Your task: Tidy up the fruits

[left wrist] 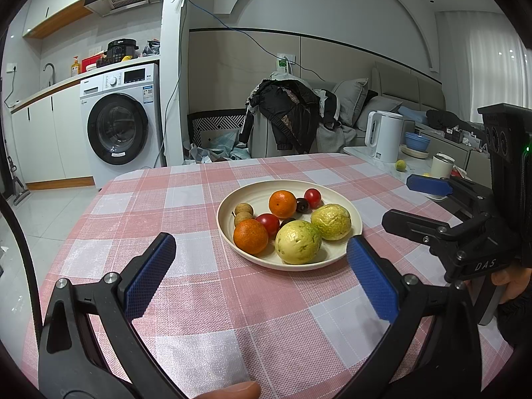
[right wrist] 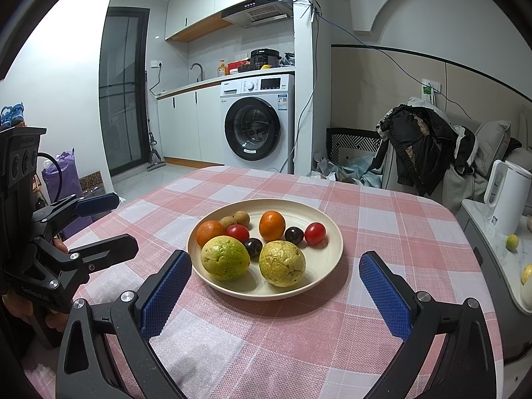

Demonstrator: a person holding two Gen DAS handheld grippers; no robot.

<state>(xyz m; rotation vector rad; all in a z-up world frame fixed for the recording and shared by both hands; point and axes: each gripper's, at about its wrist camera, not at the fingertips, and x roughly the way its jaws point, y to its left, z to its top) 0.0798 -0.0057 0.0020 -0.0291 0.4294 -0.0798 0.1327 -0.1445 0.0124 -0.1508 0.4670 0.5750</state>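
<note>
nearby, both grippers' fingers gape empty before the fruit plate; kettle stands well apart.

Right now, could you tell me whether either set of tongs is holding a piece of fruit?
No: both the left tongs and the right tongs are open and empty, short of the round cream plate.

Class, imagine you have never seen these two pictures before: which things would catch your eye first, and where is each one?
First, the cream plate of fruit at the middle of the pink checked tablecloth, with two big yellow-green fruits at its near edge and oranges, red tomatoes and dark plums behind. Next, the open blue-padded left gripper and right gripper, low in the foreground either side of the plate. Behind stands a white washing machine.
</note>
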